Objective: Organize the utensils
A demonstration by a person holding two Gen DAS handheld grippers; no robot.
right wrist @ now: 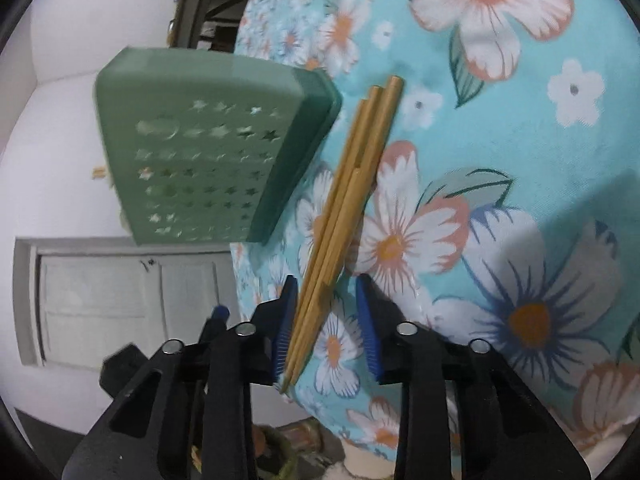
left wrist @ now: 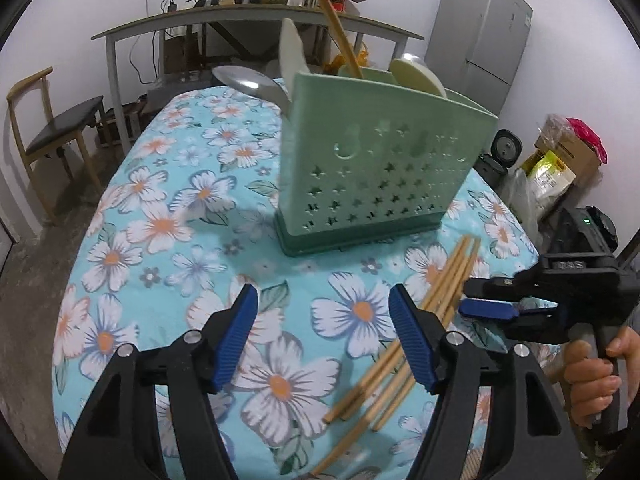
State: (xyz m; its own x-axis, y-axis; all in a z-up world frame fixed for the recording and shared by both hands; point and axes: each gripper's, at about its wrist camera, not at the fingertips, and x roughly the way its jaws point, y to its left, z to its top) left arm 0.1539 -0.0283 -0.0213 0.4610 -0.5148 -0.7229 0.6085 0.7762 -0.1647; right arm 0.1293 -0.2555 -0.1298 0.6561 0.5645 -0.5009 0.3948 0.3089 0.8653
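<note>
My left gripper (left wrist: 324,332) gapes, empty; my right gripper (right wrist: 326,320) straddles the tan wooden chopsticks (right wrist: 344,208) without pinching them, their near tips hidden.

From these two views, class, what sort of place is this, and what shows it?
Probably a home dining or kitchen area: a table under a floral tablecloth, a green utensil holder beside loose wooden chopsticks, and a grey refrigerator against the back wall.
</note>
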